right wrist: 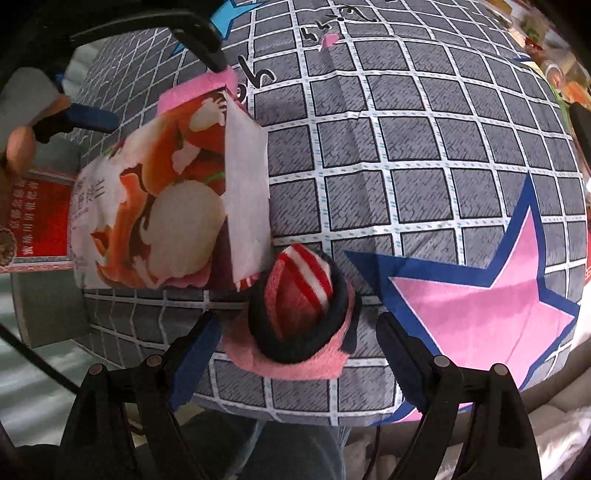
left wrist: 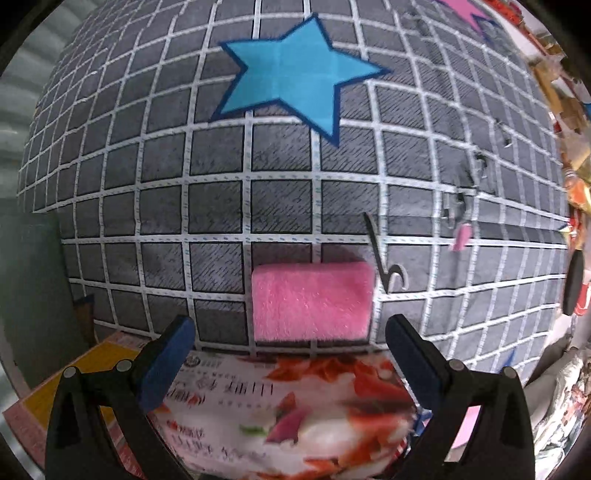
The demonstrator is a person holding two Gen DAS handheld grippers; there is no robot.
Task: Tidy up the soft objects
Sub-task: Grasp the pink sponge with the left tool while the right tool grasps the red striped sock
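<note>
left wrist cam: sits right behind the left gripper [left wrist: 288, 354], staring almost straight down along its fingers, real close to the grid-print cloth [left wrist: 221, 206]
left cam foreground: printed food bag [left wrist: 295, 406] under the fingers, pink fuzzy block [left wrist: 312, 301] just past them, blue star [left wrist: 291, 77] further up the frame
right wrist cam: same deal behind the right gripper [right wrist: 295, 354], steeply down, close over the cloth [right wrist: 406, 147]
right cam extras: pink star [right wrist: 480, 306] at right, jeans at bottom edge
shared: both catch the grid cloth, food bag [right wrist: 155, 206], pink block [right wrist: 195, 90], a corner of the blue star [right wrist: 229, 14]
cross-view: left gripper [right wrist: 155, 92] shows up top-left in the right cam
</note>
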